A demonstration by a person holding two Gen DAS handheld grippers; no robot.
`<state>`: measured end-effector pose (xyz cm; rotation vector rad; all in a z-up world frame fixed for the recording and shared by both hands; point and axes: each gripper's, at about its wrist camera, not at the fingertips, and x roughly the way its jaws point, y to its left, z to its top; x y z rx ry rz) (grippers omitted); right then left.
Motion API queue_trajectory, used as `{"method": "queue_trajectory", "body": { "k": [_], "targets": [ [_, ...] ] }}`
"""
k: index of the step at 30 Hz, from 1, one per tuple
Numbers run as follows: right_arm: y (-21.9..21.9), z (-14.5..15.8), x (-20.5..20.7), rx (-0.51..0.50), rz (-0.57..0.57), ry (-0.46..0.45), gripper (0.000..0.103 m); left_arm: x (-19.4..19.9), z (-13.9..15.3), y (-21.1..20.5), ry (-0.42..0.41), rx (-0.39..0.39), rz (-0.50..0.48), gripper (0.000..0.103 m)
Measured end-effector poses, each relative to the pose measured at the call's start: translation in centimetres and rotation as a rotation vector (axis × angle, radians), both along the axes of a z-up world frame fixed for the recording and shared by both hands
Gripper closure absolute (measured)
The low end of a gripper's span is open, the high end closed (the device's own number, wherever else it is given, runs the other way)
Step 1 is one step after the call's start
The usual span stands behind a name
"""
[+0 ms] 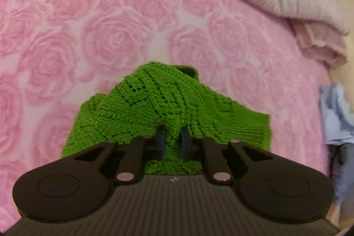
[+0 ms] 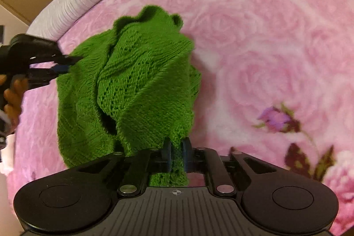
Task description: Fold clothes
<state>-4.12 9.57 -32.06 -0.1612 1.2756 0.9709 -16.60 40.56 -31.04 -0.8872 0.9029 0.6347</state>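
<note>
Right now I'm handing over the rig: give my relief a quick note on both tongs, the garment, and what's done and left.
Left tongs: shut on the green knit sweater.
Right tongs: shut on another edge of it.
Sweater: bunched and partly lifted between both tongs over the pink rose blanket.
Done: both edges gripped.
Left: no tidy fold shows yet; lay it flat, fold it, release.

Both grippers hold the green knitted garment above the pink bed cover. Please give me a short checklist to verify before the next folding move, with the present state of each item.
1. Left gripper shut on the green garment: ok.
2. Right gripper shut on the garment: ok.
3. Garment spread flat between the grippers: not ok, bunched and sagging.
4. Rose bed cover bare beyond the garment: ok.
5. Which edges are held: cannot tell.
</note>
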Motion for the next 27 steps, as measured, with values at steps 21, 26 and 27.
{"method": "queue_trajectory", "body": {
  "k": [21,26,27],
  "targets": [
    [-0.2,4.4,-11.5,-0.132,0.395,0.061,0.048,-31.3,5.5,-3.1,0.207,-0.004,0.219,0.089],
    [-2.5,3.9,-8.3,-0.151,0.095,0.117,0.043,-26.1,3.9,-1.7,0.099,-0.011,0.133,0.07],
    [-3.2,3.9,-7.9,-0.136,0.045,0.123,0.041,-25.0,3.6,-1.4,0.077,-0.013,0.115,0.067]
  ]
}}
